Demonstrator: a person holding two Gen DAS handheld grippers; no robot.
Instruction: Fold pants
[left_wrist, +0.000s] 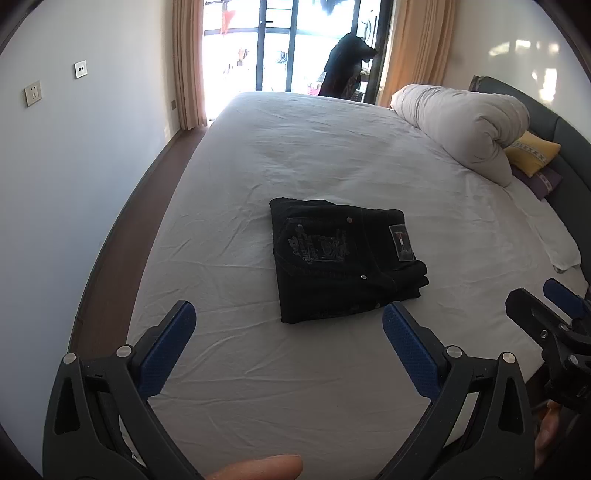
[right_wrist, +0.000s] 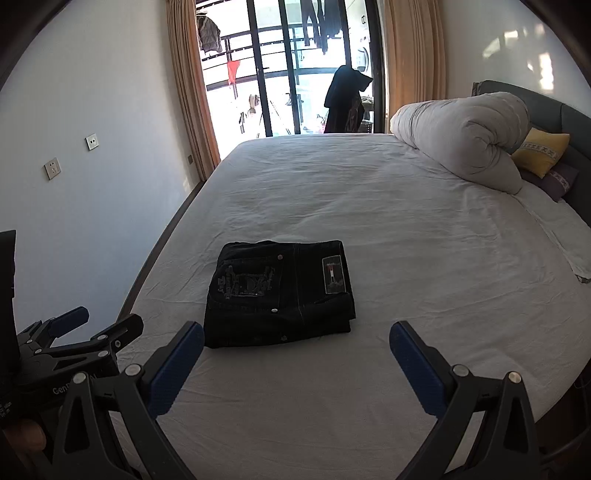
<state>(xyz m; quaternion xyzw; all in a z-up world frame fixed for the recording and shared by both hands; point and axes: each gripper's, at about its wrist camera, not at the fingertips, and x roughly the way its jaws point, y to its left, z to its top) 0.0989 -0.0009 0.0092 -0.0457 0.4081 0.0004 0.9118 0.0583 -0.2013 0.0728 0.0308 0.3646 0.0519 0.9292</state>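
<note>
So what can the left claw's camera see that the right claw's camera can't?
Only the left view shows a fingertip at its bottom edge. Only the right view shows clothes hanging high on the balcony. Both show the folded black pants on the white bed, the rolled duvet, the yellow pillow, and both claws, left claw and right claw, open.

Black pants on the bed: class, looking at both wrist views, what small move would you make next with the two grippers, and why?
Probably just draw both grippers back and stop. The black pants already lie folded in a compact rectangle on the white sheet, pocket side up. The left gripper and the right gripper are both open, holding nothing, short of the near edge. At most, square the slightly uneven right-hand layers.
</note>
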